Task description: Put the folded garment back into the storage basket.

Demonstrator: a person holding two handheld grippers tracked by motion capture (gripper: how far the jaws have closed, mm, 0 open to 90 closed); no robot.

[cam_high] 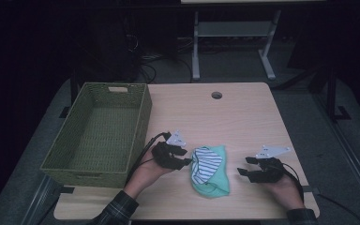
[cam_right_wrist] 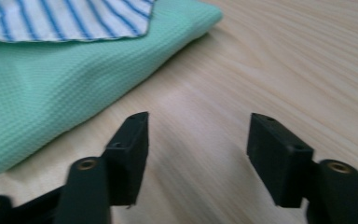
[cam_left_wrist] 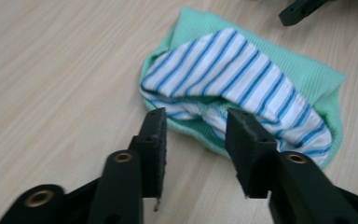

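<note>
The left gripper (cam_left_wrist: 196, 126) is being held with jaws apart right at the edge of the striped cloth (cam_left_wrist: 242, 79), which is lying on the green cloth (cam_high: 215, 180). The right gripper (cam_high: 244, 166) is being kept released, just beside it on the table (cam_high: 243, 112).

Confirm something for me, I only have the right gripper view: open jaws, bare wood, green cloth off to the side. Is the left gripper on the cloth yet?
Observer: No. The left gripper is open, jaws either side of the folded cloth's striped edge, not closed.
Operator: Anywhere to put it?
Observer: A green woven basket sits at the table's left.
Operator: Anything in it?
Observer: Nothing that I can see.
</note>
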